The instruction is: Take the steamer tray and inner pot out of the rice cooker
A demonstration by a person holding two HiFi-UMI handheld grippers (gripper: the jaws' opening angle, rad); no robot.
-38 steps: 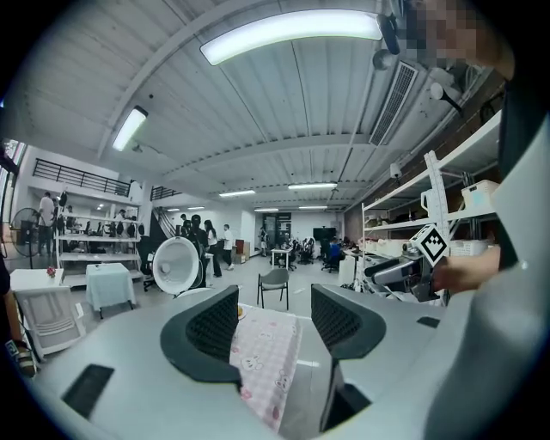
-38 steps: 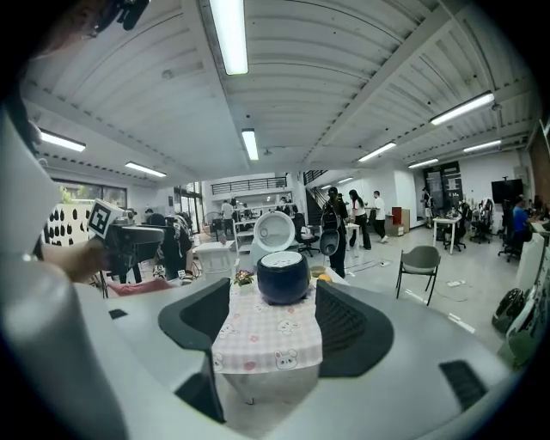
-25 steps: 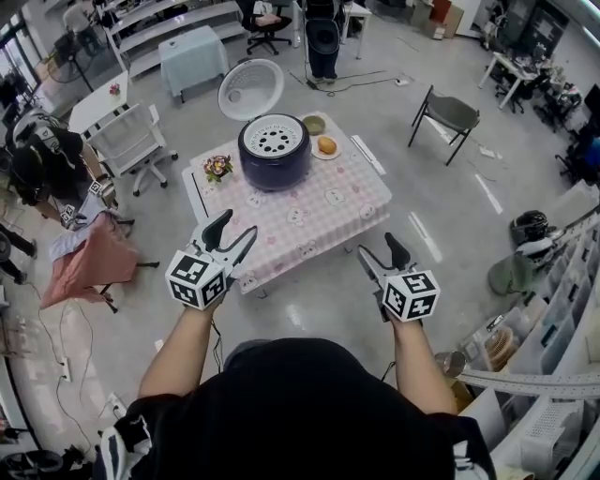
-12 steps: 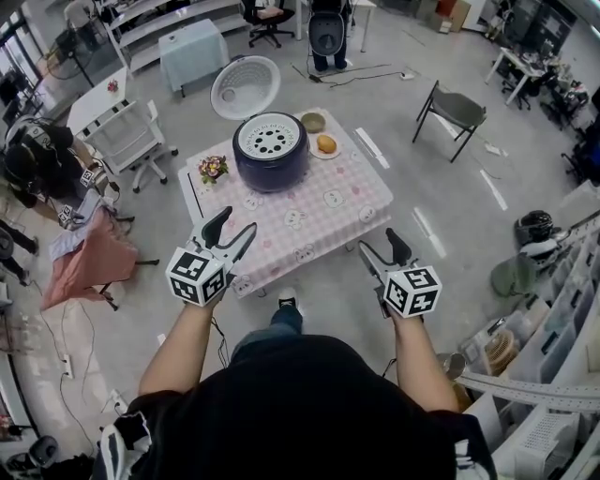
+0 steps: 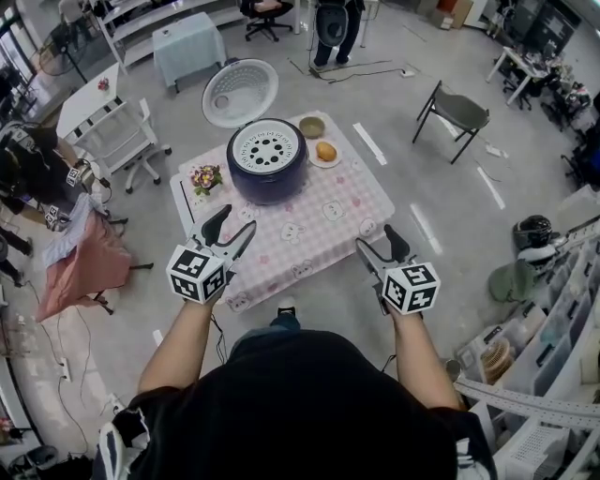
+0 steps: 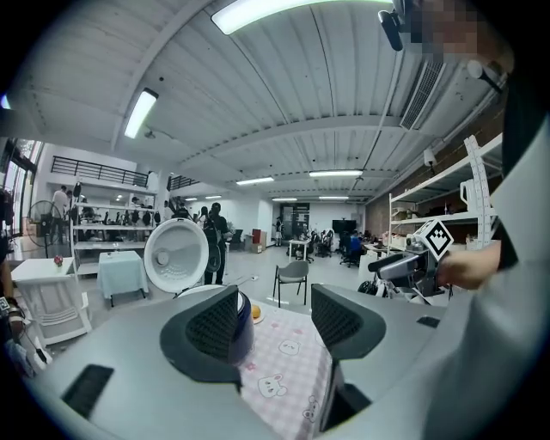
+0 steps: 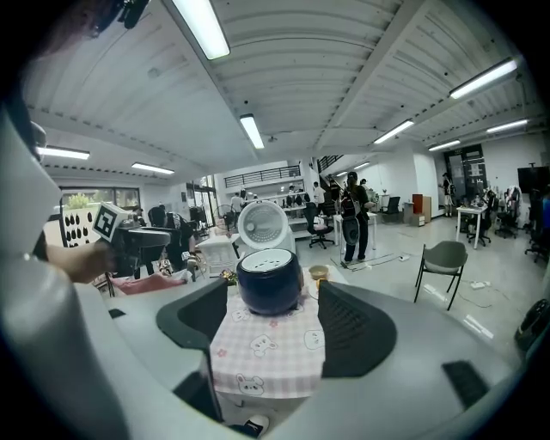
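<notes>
A dark blue rice cooker (image 5: 267, 161) stands on a small table with a pink checked cloth (image 5: 309, 225), its white lid (image 5: 241, 92) swung open behind it. A white steamer tray (image 5: 268, 143) with round holes sits in its top; the inner pot is hidden beneath. My left gripper (image 5: 230, 232) hovers open at the table's near left edge. My right gripper (image 5: 380, 249) hangs open off the table's near right corner. Nothing is between either pair of jaws. The cooker (image 7: 269, 279) lies straight ahead in the right gripper view, and the cooker (image 6: 241, 328) is partly hidden by a finger in the left gripper view.
On the cloth sit a plate with an orange bun (image 5: 325, 150), a small bowl (image 5: 311, 126) and a flower pot (image 5: 205, 177). A white chair (image 5: 122, 141) and a pink-draped seat (image 5: 77, 258) stand left; a grey chair (image 5: 461, 112) right. A person (image 5: 335, 23) stands beyond the table.
The table and cooker have shifted nearer and slightly left in the head view as I walk closer. Both grippers stay open and held the same way.
</notes>
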